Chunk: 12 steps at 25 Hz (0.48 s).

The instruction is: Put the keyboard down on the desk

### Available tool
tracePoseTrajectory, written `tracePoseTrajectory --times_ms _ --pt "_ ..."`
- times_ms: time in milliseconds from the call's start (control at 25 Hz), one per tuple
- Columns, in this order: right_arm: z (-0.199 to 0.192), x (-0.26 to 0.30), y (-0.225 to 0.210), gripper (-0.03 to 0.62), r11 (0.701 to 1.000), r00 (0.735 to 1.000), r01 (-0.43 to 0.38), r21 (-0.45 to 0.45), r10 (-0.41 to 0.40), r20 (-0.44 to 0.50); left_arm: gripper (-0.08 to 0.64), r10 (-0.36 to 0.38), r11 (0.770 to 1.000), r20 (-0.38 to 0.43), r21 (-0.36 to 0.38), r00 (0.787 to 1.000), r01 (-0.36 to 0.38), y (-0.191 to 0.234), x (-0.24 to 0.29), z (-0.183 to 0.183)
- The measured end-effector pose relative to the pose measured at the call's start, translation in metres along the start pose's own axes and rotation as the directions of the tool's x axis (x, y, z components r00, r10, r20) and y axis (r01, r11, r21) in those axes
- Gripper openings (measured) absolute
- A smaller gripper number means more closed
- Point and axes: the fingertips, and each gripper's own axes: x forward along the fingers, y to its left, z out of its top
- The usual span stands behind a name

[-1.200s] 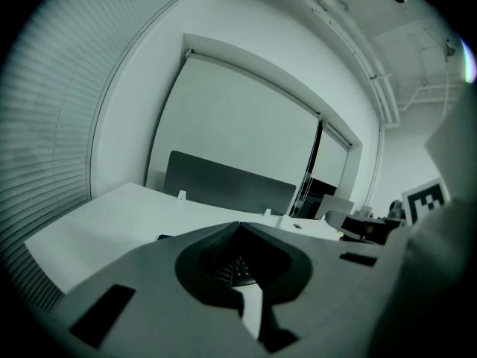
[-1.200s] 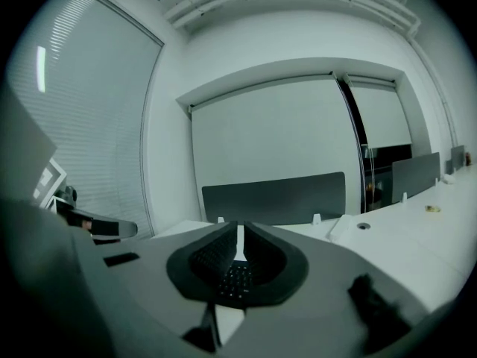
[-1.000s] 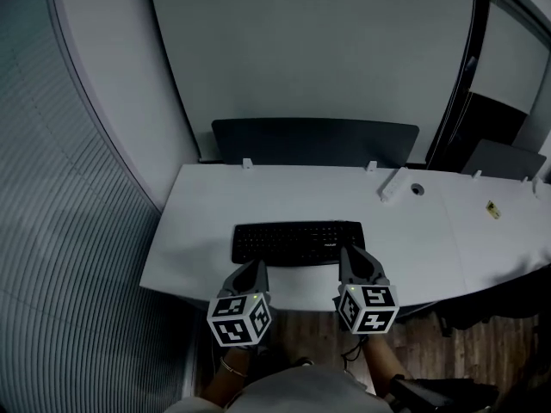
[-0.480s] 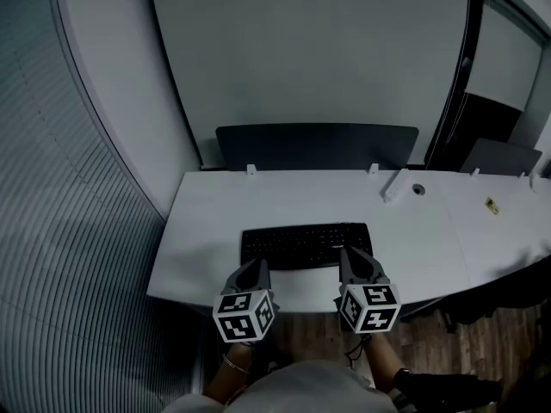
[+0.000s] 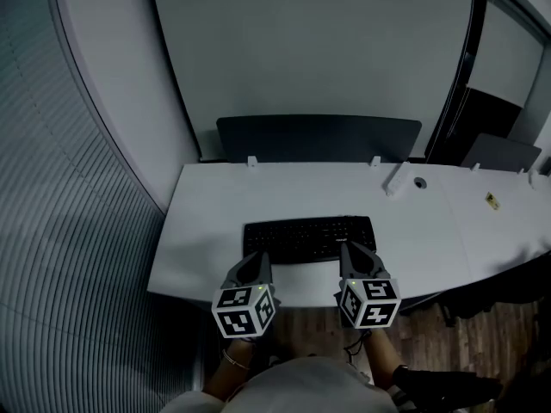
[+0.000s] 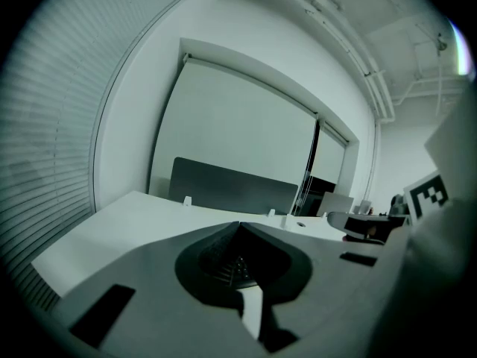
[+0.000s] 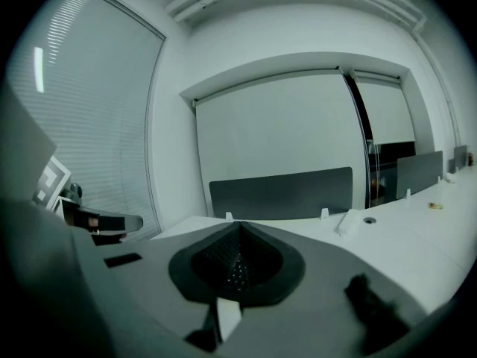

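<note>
Keyboard [image 5: 308, 239] is lying flat on the desk [image 5: 202, 231], centre-front, long side parallel w/ the near edge. L gripper [image 5: 257, 261] is hovering at its front-left edge, R gripper [image 5: 348, 249] is sitting over the front-right corner. Can't tell if either is touching it. Both claws are showing tips pressed together, nothing pinched btwn them; keys are peeking through the gap behind the tips. Dark divider panel [image 5: 318, 138] is standing along the desk's far edge.

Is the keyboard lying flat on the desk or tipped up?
Flat, it looks like. In the head view the keyboard lies keys up on the white desk, with no edge lifted.
</note>
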Motion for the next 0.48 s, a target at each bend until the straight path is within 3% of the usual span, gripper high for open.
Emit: tracePoseTrajectory --times_ms 480 --pt "-0.007 0.002 0.0018 0.032 1.0 1.0 0.001 -0.016 -0.001 -0.025 0.014 0.012 1.0 -0.004 -0.013 1.0 -0.012 0.0054 -0.0026 -0.0044"
